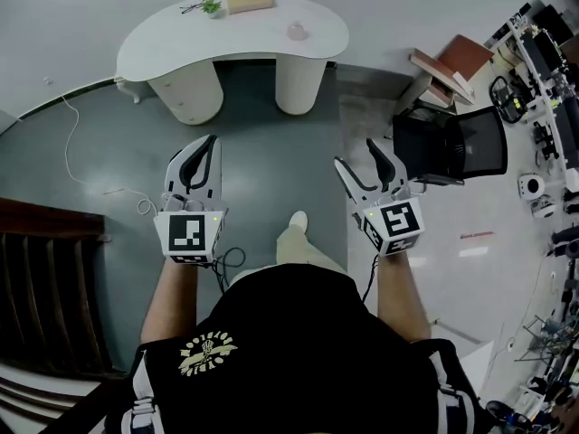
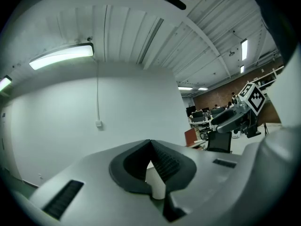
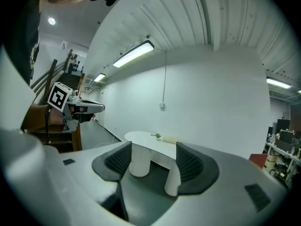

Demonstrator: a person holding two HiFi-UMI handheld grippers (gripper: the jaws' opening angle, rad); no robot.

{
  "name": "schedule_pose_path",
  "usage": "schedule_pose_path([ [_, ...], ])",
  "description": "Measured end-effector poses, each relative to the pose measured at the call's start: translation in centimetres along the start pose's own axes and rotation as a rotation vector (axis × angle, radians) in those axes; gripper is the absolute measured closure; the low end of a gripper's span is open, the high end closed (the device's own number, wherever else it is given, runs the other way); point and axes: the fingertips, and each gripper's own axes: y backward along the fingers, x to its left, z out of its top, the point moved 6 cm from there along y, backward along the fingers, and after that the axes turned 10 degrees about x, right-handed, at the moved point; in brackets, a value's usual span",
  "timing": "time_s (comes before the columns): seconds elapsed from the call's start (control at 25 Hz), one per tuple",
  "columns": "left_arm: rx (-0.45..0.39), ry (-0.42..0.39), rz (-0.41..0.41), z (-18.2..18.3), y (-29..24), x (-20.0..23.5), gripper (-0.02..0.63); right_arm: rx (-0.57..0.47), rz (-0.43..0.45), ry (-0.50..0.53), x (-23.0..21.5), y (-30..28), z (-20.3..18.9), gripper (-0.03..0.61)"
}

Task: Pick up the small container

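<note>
The small container (image 1: 297, 32), a pale pink cup, stands on the white kidney-shaped table (image 1: 181, 36) far ahead of me, towards its right end. Both grippers hang in the air well short of the table, over the floor. My left gripper (image 1: 211, 143) has its fingertips together with nothing between them; in the left gripper view (image 2: 150, 142) the pads meet at the tip. My right gripper (image 1: 356, 155) stands open and empty. Between its pads in the right gripper view (image 3: 153, 157) I see the table (image 3: 141, 136) and its two round legs. The container does not show there.
A green sprig (image 1: 210, 7) and a tan block (image 1: 250, 1) lie on the table's far side. A black office chair (image 1: 461, 143) and stacked boards (image 1: 448, 66) stand to the right, dark wooden stairs (image 1: 45, 269) to the left. A white cable (image 1: 77, 165) trails on the floor.
</note>
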Motion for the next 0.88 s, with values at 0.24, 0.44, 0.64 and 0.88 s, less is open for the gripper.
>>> schedule_pose_path([
  [0.24,0.050,-0.010,-0.017,2.0,-8.6,1.4,0.594,-0.001,0.010,-0.024,-6.2,-5.9,1.6,0.295],
  [0.44,0.037,-0.015,0.006,3.9,-14.0,1.6,0.594,-0.017,0.022,-0.021,-11.2,-9.0,3.0,0.295],
  [0.64,0.037,0.005,0.027,5.6,-18.7,1.8,0.594,-0.029,0.040,-0.006,-15.9,-11.6,4.0,0.295],
  [0.88,0.022,0.016,0.094,7.4,-22.0,1.9,0.594,-0.040,0.103,0.031,-19.3,-14.7,5.5,0.296],
])
